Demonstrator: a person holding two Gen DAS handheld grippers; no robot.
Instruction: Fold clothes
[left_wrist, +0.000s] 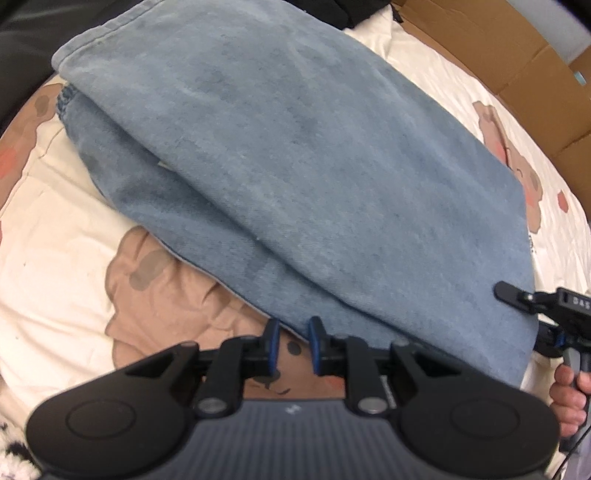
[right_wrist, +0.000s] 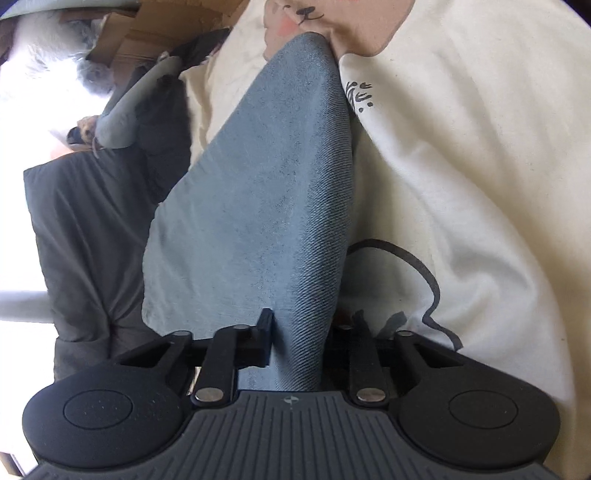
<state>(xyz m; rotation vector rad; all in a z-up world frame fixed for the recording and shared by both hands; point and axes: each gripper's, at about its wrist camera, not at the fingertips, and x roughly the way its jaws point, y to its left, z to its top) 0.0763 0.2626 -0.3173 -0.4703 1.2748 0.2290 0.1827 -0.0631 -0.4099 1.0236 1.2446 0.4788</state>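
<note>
Jeans (left_wrist: 295, 166) folded on bedspread (left_wrist: 55, 240); right claw (right_wrist: 299, 339) pinching denim, left claw (left_wrist: 293, 345) slightly spread, empty

Bare bed cover (left_wrist: 55, 258) left of the folded jeans (left_wrist: 295, 166) — free room for a tool; cardboard box (left_wrist: 517, 74) blocks far side, dark jacket (right_wrist: 92, 229) crowds the jeans' other edge.
</note>
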